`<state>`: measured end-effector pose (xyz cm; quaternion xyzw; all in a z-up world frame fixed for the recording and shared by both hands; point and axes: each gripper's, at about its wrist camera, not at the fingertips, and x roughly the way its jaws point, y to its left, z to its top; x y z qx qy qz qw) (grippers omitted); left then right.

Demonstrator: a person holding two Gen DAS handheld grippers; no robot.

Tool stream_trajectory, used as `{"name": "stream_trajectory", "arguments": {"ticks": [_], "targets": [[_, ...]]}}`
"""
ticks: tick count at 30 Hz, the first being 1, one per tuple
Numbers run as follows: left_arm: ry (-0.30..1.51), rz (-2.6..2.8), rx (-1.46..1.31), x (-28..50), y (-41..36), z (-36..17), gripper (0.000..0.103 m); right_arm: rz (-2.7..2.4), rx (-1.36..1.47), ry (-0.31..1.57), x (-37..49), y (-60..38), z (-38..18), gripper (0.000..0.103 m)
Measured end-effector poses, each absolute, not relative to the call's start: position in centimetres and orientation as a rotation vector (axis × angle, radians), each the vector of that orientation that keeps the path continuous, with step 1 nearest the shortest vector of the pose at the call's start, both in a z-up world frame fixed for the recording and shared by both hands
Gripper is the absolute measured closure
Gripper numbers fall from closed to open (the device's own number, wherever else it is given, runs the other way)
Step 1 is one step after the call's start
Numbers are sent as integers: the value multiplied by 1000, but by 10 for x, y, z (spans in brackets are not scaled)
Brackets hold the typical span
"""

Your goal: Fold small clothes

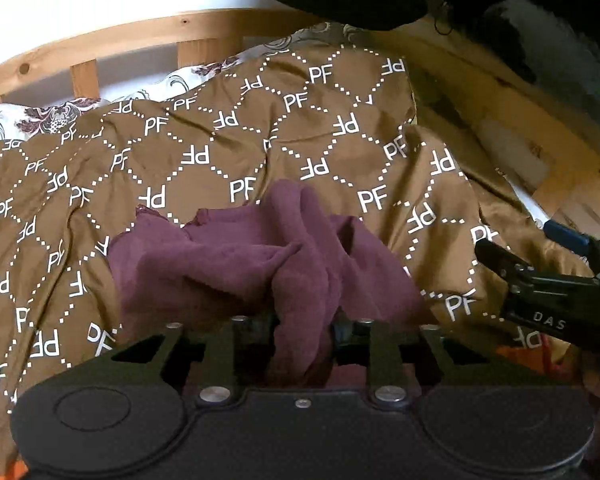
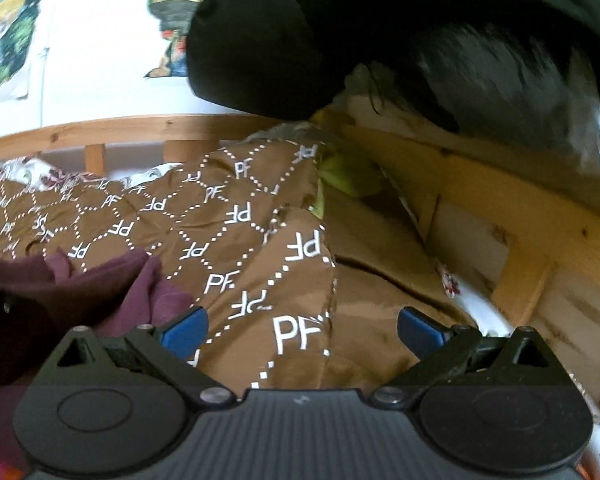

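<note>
Through the left wrist camera we are looking down at a maroon garment (image 1: 260, 256) bunching up on the brown patterned bedspread (image 1: 204, 152). A twisted fold of it is running straight back into our left gripper (image 1: 302, 328), whose narrow jaws are closing on that fold. The cloth's long axis is lying across the view, spreading left and right from the pinch. Our right gripper (image 1: 540, 256) is showing at the right edge, just beside the garment's right end.

Through the right wrist camera we are seeing the right gripper (image 2: 302, 330) standing wide open and holding nothing, hovering over bare bedspread. The garment (image 2: 112, 284) is lying to its left, so we are judging that this gripper needs to swing leftward for the free end.
</note>
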<state>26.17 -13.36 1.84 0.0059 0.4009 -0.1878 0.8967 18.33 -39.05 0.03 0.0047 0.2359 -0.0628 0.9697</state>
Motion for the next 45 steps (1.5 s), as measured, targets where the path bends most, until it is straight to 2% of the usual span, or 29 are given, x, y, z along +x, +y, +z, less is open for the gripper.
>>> {"name": "stream_trajectory", "arguments": {"ticks": [1,2,3,4,6,7,13,18,20,23,25,26,28,30,32,33,35,38,45], "targets": [[822,-401,2,260,-132,22,48,-123,23,480,184,-392,-1,0],[812,-423,-15,258,-131,26,39,-118,34,482,185,-393,-2,0],[791,-451,-38,252,-128,34,25,-111,43,480,185,-392,-2,0],[766,-472,-54,247,-127,39,17,-100,52,475,185,-392,-2,0],[689,-515,-67,230,-124,53,8,-76,62,457,182,-388,0,0],[657,-534,-58,222,-122,58,5,-65,69,448,181,-386,1,0],[549,-465,129,180,-111,58,1,91,232,427,179,-382,8,0],[614,-383,195,179,-86,25,1,330,540,475,193,-386,5,0],[646,-356,221,183,-80,10,4,400,626,501,203,-382,2,0],[678,-335,246,189,-74,-8,15,442,655,561,217,-367,-3,0],[701,-331,251,194,-72,-16,38,450,650,596,224,-356,-10,0],[709,-332,249,196,-71,-19,44,461,657,608,226,-353,-15,1],[689,-314,264,197,-71,-22,55,488,698,630,228,-350,-24,11],[667,-328,276,196,-73,-21,62,501,744,640,229,-351,-31,26],[653,-339,288,192,-75,-20,67,503,766,642,228,-355,-34,34],[645,-347,299,189,-77,-20,70,503,775,646,228,-358,-34,35],[629,-366,318,183,-81,-19,72,499,800,646,228,-364,-33,32],[609,-393,371,173,-88,-22,74,499,867,637,230,-377,-35,13],[577,-426,451,158,-102,-29,74,486,906,694,241,-380,-50,9]]}}
